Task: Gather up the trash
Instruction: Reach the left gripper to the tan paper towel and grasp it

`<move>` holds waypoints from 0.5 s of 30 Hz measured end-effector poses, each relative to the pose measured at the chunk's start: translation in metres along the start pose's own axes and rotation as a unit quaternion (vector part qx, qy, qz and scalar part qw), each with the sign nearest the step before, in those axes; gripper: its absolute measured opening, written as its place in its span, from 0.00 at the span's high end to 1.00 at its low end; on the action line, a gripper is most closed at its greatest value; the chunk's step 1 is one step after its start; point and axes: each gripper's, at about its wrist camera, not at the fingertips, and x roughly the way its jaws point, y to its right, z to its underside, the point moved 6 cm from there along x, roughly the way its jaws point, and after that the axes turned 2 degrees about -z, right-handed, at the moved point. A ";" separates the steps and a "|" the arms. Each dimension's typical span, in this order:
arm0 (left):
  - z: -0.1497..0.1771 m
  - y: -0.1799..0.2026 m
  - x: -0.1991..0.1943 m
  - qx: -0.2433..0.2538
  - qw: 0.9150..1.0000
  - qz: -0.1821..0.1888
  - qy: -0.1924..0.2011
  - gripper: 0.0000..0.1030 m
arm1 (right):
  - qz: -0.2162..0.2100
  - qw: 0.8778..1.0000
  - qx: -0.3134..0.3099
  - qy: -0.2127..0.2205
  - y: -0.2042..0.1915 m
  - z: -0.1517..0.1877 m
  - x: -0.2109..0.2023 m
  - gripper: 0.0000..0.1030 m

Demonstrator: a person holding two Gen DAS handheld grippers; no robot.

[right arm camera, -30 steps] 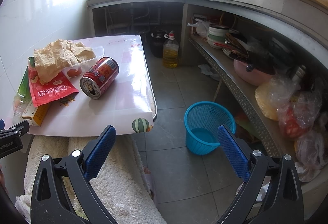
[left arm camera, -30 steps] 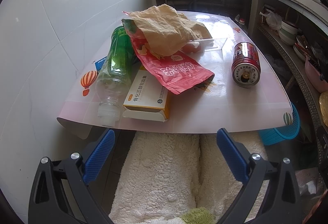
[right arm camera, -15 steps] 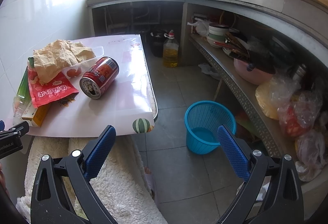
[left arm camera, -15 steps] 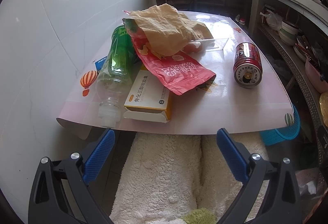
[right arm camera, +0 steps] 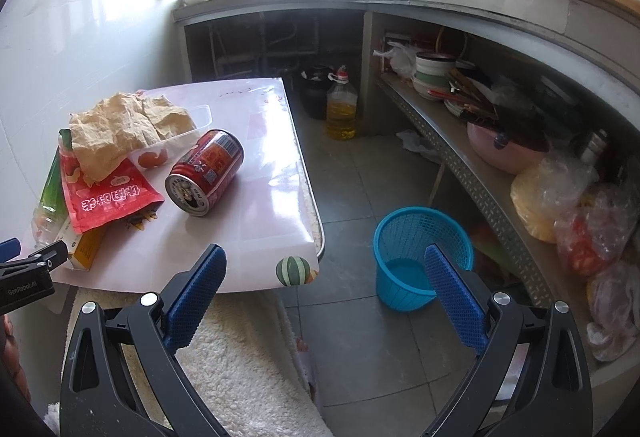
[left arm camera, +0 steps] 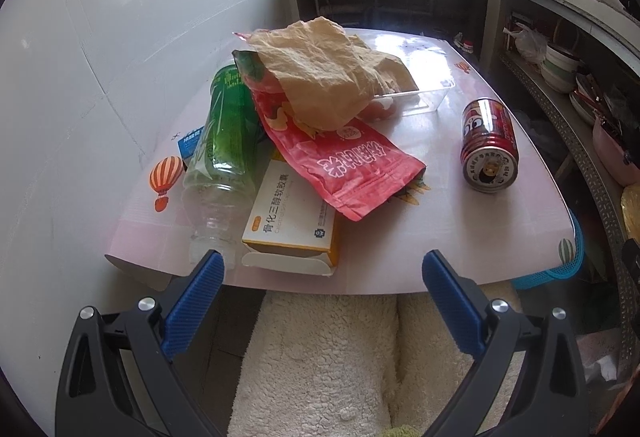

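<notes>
The small table with the glossy pink-and-white cover [left arm camera: 400, 237] fills the middle of the left wrist view, its litter heaped at centre-left. The round blue mesh plastic basket [right arm camera: 420, 257] stands on the floor at lower right of the right wrist view, just beside the table, likely so trash drops in easily. Crumpled brown paper [left arm camera: 320, 77] lies over the red snack pouch [left arm camera: 340, 165], green plastic bottle [left arm camera: 228, 125] and white-and-orange carton [left arm camera: 292, 225]; the red drink can [left arm camera: 488, 145] lies apart. Both the left gripper [left arm camera: 320, 277] and right gripper [right arm camera: 324, 273] hang spread wide, carrying nothing.

Left hand-held gripper [left arm camera: 322, 269] slightly nearer the table [left arm camera: 440, 229] edge, litter unmoved.
</notes>
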 end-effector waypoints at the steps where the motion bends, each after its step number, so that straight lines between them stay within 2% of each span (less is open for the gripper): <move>1: -0.003 0.000 0.001 0.003 1.000 0.001 0.000 0.06 | -0.005 1.000 0.003 -0.002 -0.001 -0.002 0.002 0.07; 6: -0.022 0.001 0.008 0.009 1.000 0.026 -0.008 0.06 | -0.012 1.000 0.003 -0.014 0.000 -0.006 0.014 0.07; 11: -0.041 0.009 0.011 0.013 0.998 0.064 -0.002 0.06 | -0.009 1.000 -0.010 -0.025 0.004 -0.013 0.023 0.07; 15: -0.055 0.014 0.012 0.024 0.996 0.080 0.013 0.06 | -0.012 1.000 -0.014 -0.021 0.005 -0.023 0.026 0.07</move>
